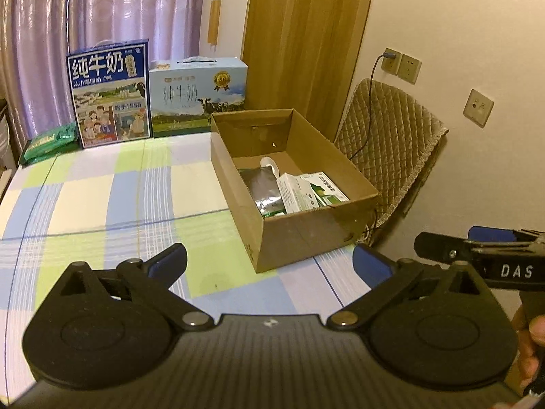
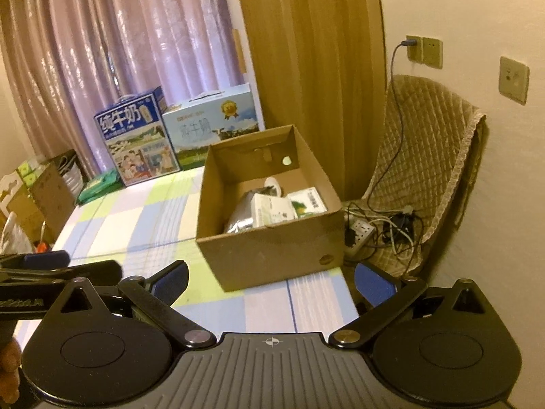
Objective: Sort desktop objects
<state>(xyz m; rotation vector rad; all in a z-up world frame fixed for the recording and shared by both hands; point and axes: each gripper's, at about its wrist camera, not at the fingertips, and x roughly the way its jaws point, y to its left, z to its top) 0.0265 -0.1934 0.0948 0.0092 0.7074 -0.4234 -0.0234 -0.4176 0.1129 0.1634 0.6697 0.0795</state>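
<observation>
**Cardboard box filled, both tongs empty**

Brown cardboard is my landmark: the open box (image 1: pixel 293 184) stands on the checked tablecloth (image 1: pixel 112 197). In the left wrist view, my left gripper (image 1: pixel 269 266) is spread wide, nothing between its blue pads, just in front of the box's near corner. Inside the box I count one silver foil pouch (image 1: pixel 264 189), one round white thing (image 1: pixel 270 165) behind it, and two small green-and-white cartons (image 1: pixel 313 191) beside the pouch. Behind the box stand two milk cases (image 1: pixel 112 95), and left of those lies a green pack (image 1: pixel 47 143). My right gripper (image 1: pixel 477 254) shows at the right edge; from here I cannot tell its opening.

In the right wrist view, the right gripper (image 2: pixel 270 283) is also spread and empty, before the box's front wall (image 2: pixel 272 255). The same contents lie inside.

I judge the pouch soft, slippery and light; better to pinch its flat edge. The cartons look stiff and light; take them across the narrow sides. The cloth before the box looks bare, so the sorting seems almost finished.
</observation>
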